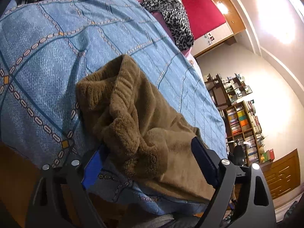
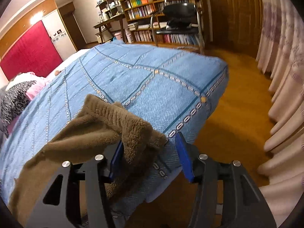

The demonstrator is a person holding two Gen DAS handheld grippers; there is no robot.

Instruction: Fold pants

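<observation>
Bed: wide bed under a blue woven bedspread (image 1: 57, 57) crossed by chain-pattern lines; wooden floor beyond its corner
Pants: brown fleece pants (image 1: 136, 117) with a ribbed waistband, bunched near the bed's edge; in the right wrist view a fold drapes over that gripper's left finger
Left gripper (image 1: 152, 152): jaws spread wide; fleece lies between the blue pads, not pinched
Right gripper (image 2: 150, 155): jaws about half apart; fleece against one pad, the other pad clear
</observation>
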